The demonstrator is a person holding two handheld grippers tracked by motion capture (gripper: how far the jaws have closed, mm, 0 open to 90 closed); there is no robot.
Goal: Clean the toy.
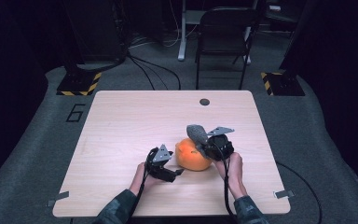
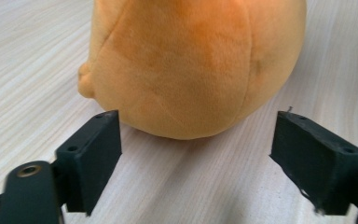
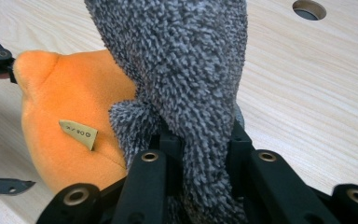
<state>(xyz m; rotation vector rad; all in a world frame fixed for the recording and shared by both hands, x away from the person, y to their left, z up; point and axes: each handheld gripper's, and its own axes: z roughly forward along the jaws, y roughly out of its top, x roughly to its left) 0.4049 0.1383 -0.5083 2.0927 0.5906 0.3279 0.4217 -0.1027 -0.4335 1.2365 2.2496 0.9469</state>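
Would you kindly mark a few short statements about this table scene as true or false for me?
1. The right tool is clamped on the shaggy grey fabric piece. True.
2. The left tool grips the round orange plush toy. False: its jaws stand open, with the toy just ahead of them.
3. The plush toy bears a small tan label. True.
4. The toy lies on the floor. False: it rests on the light wooden table.
5. The table has a round hole near its far edge. True.

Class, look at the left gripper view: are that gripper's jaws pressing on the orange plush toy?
No, the left gripper stands open, its jaws apart on either side of the orange plush toy without touching it.
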